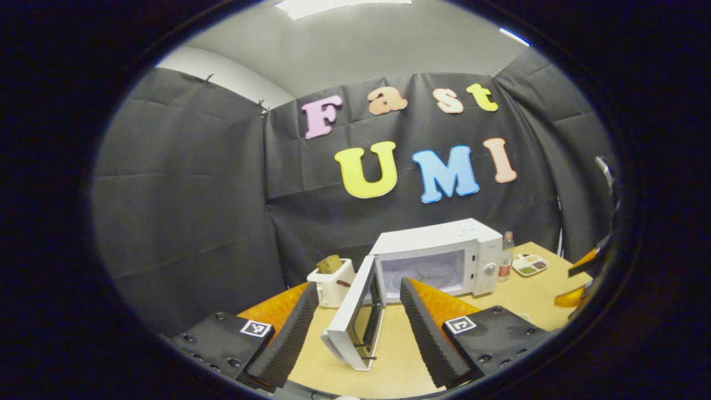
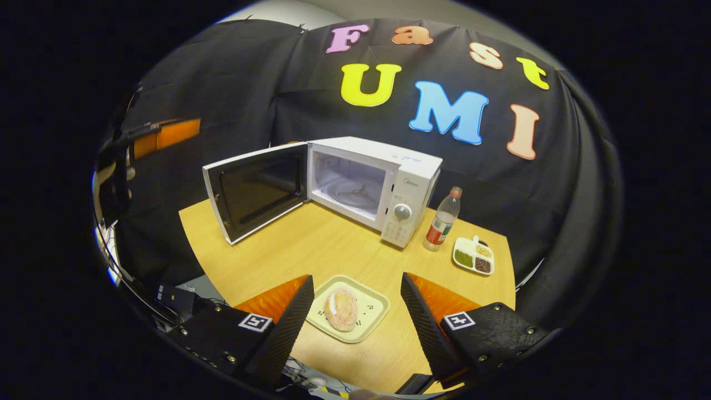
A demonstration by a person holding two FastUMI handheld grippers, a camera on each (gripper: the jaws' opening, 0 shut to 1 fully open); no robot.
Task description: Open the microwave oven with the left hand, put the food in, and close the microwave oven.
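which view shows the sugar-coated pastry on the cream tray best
The right gripper view. The pink, sugar-coated round pastry lies whole on the cream rectangular tray, framed between the open right gripper fingers on the wooden table. The left gripper view looks instead at the white microwave and its open door.

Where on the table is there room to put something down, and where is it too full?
The biggest bare patch of table lies between the open microwave door, the microwave and the tray holding the food. It is crowded at the right, where the bottle and the divided dish sit close together beside the microwave.
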